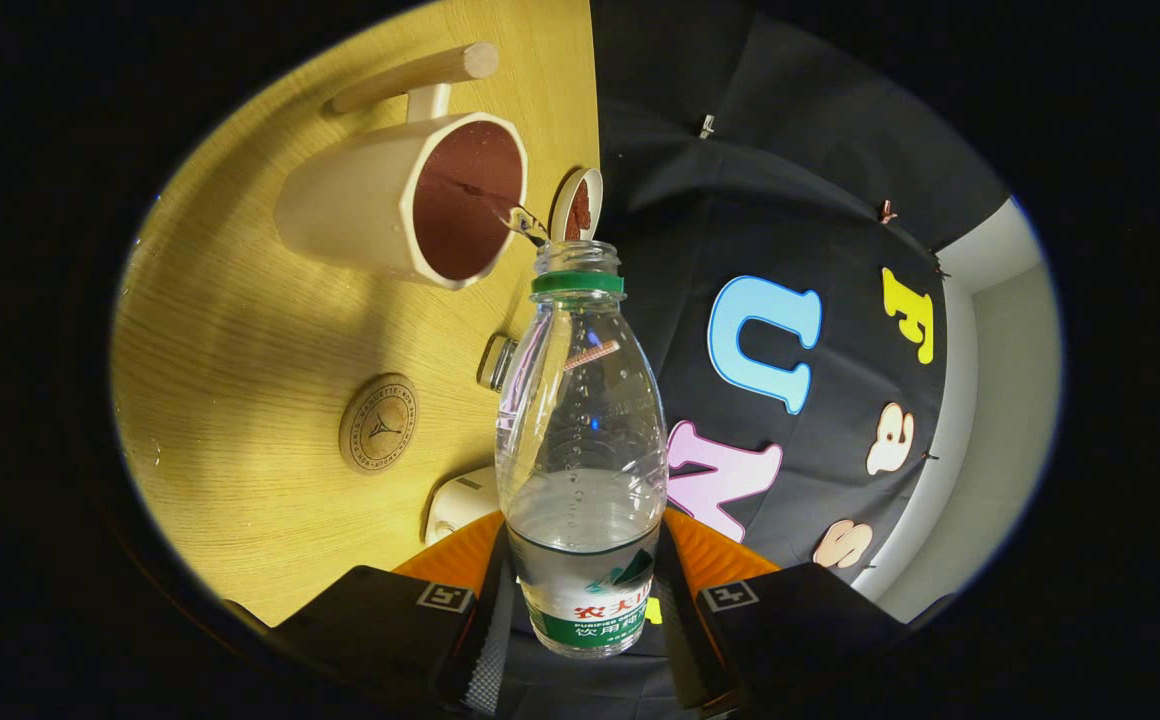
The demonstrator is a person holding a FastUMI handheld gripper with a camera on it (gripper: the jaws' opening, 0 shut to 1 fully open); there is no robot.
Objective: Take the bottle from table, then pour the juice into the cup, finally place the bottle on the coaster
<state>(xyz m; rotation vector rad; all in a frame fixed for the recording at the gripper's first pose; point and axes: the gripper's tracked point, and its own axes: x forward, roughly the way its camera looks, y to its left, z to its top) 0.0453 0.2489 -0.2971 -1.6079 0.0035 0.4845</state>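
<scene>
Clamped from both sides around the labelled lower body of the bottle (581,440), gripper (580,620) closed on it, fingers pressing either flank. Tipped hard over, long axis running straight ahead from the fingers, open neck just at the rim of the cup (410,200). Thin stream apparently passing into the cup, though hard to tell. Coaster (378,422) beside the bottle, nearer than the cup, on the table (240,330).

bottle (580,440) sitting between tongs (585,610) | cup (390,200) lying beyond its mouth on counter (240,330) | coaster (378,422) lying beside bottle
</scene>
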